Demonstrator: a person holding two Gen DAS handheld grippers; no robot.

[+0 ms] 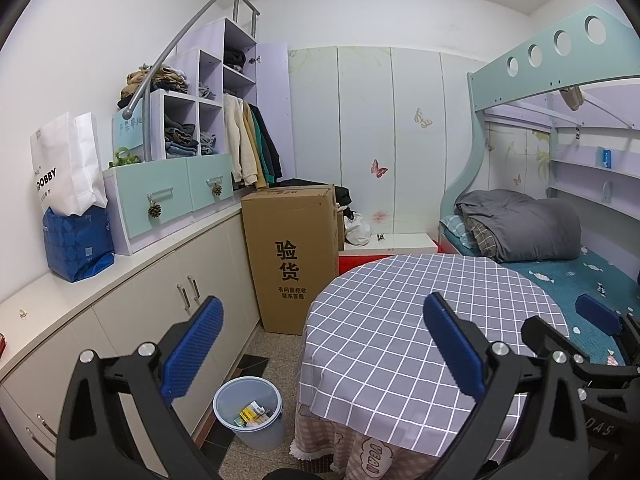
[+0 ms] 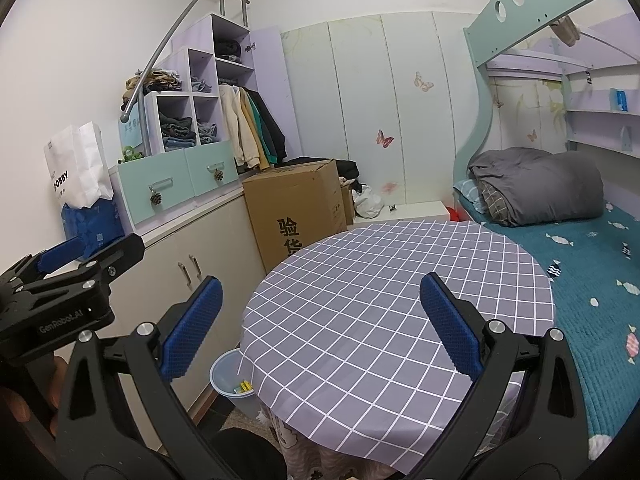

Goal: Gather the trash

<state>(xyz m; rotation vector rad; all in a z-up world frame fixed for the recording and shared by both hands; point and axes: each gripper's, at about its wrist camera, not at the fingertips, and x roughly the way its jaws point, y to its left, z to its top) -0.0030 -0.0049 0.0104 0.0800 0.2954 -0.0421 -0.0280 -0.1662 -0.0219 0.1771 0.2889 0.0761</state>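
Observation:
A pale blue trash bin (image 1: 250, 412) stands on the floor left of the round table (image 1: 400, 320); it holds several small wrappers (image 1: 252, 414). In the right wrist view the bin (image 2: 226, 376) is partly hidden under the table's edge. My left gripper (image 1: 320, 344) is open and empty, held above the table's left edge and the bin. My right gripper (image 2: 320, 324) is open and empty above the table (image 2: 380, 300). The right gripper also shows at the right in the left wrist view (image 1: 576, 336). The left gripper shows at the left in the right wrist view (image 2: 72, 264).
A grey checked cloth covers the table. A tall cardboard box (image 1: 294, 260) stands behind the bin. Low white cabinets (image 1: 160, 300) run along the left wall with drawers, shelves and bags on top. A bed (image 2: 592, 280) with a grey duvet lies at the right.

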